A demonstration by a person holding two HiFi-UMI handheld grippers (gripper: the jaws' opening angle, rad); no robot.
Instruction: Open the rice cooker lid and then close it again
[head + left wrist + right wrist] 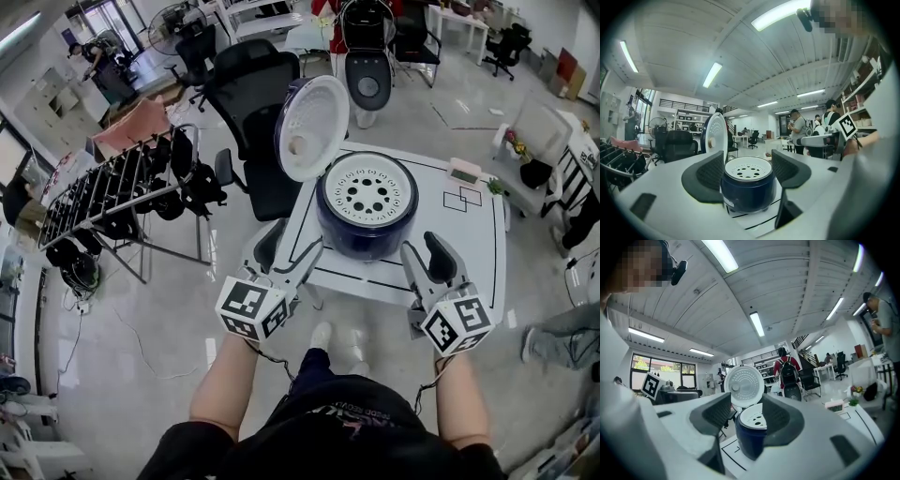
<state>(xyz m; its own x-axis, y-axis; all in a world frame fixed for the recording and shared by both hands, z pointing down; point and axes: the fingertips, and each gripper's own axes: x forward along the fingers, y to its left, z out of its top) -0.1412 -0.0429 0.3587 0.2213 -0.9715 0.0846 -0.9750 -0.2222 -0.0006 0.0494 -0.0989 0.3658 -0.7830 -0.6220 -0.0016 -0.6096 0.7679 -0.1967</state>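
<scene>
Rice cooker: I see the dark blue rice cooker (pixel 367 234) standing near the middle of the white table (pixel 469 258), inside black lines marked on the top.
Lid: the lid (pixel 311 127) is swung up and stands almost upright at the cooker's 11 o'clock, its white inner face turned toward me.
Cooker top: a white disc (pixel 367 194) with round holes lies across the opening.
Left gripper: my left gripper (pixel 289 251) hovers at the cooker's 7 o'clock with its jaws spread wide and nothing in them. Its own view frames the cooker between the jaws but clear of both.
Right gripper: my right gripper (pixel 427 262) sits at the cooker's 5 o'clock, jaws likewise well apart and empty.
Beyond the table: a black office chair (pixel 248 84) stands at 12 o'clock.
</scene>
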